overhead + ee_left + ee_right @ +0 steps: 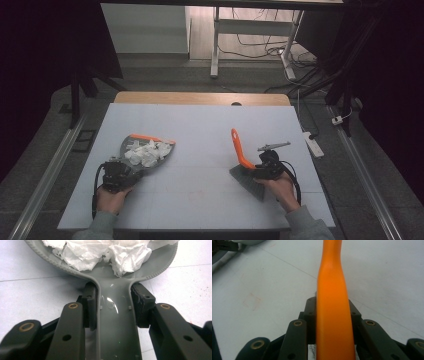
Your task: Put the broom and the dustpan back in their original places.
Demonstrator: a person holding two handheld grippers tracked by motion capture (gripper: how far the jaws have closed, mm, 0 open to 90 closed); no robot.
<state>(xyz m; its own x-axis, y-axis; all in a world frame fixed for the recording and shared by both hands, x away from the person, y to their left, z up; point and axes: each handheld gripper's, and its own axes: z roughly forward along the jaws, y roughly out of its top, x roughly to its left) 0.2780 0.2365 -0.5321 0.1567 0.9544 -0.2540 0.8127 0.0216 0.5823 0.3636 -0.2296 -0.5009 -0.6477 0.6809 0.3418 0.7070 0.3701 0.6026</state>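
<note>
Forearms and sleeves enter at the near edge of the white worktop [200, 125], one hand on each tool. Left gripper [116, 174]: its fingers [90, 305] pinch the grey handle of the dustpan [131, 150] from both sides, pan lying flat, mouth pointing away from the person. Crumpled white paper scraps [146, 152] sit heaped in the pan bed behind its orange lip; keeping it level likely stops the load sliding out. Right gripper [264, 169]: fingers [310, 315] clamped on the orange handle of the brush [245, 167], handle rising steeply up and away, grey bristle head down on the worktop near the hand (bristle contact itself is hard to make out). Brush and pan are well apart, bare surface between them. Judged: sweeping looks done or paused, with both tools held firm.
</note>
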